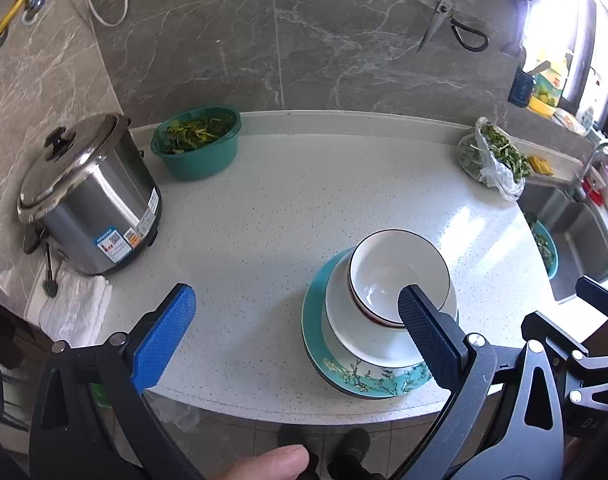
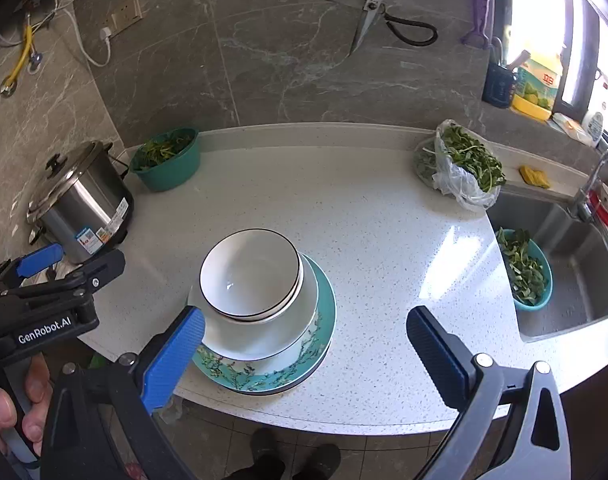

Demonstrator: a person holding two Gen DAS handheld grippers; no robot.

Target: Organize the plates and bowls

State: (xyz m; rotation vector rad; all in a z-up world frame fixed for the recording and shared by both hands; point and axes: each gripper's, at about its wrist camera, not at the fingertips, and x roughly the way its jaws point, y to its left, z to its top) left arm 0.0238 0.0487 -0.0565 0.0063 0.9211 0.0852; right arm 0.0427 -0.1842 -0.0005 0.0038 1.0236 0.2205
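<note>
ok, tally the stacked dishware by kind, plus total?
Teal floral plate: 1
Plain white dish on the plate: 1
Black-rimmed white bowls, nested on top: 2
Total: 4, all in one stack near the counter's front edge.

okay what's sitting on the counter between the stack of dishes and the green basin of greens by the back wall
Nothing. Between the dish stack and the green basin there is only bare speckled countertop. Both wrist views show that stretch; the steel cooker stands off to the side.
</note>
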